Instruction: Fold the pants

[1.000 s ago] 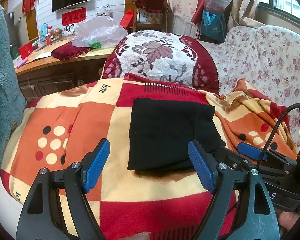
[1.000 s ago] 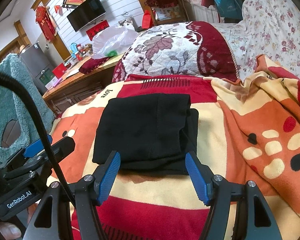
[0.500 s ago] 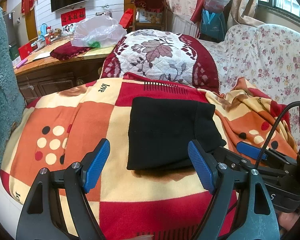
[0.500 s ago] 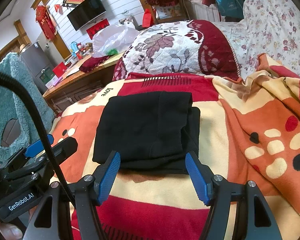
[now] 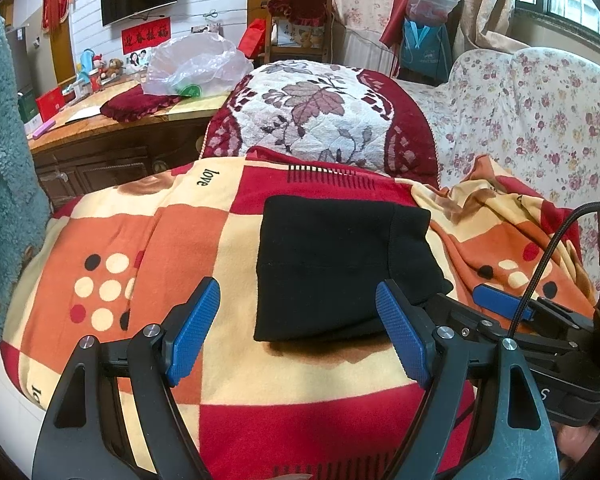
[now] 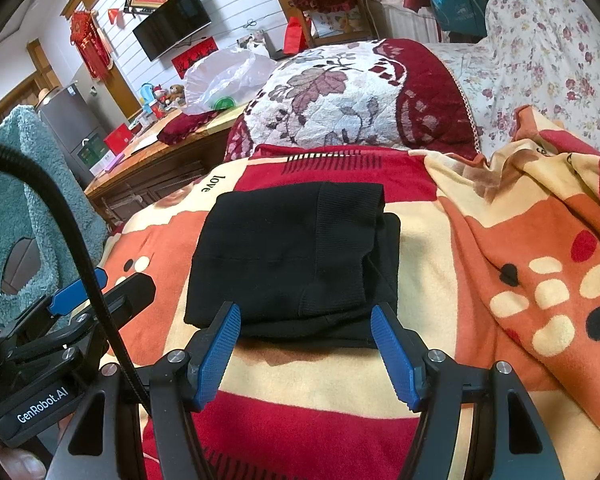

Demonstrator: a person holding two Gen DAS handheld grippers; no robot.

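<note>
Left gripper [image 5: 296,332]: jaws apart, empty, hovering near the bundle's near-left edge.
Right gripper [image 6: 306,350]: jaws apart, empty, at the bundle's near edge.
Black knit pants [image 6: 292,260]: compact folded rectangle, centred on the red-orange checked blanket [image 6: 500,264].
Progress: folding looks finished; perhaps only tidying the offset right layer.

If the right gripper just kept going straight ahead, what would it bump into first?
Probably the folded black pants. The right gripper is open, its blue fingers pointing at the bundle's near edge on the checkered blanket. How high it hovers is unclear, so it might skim over.
</note>
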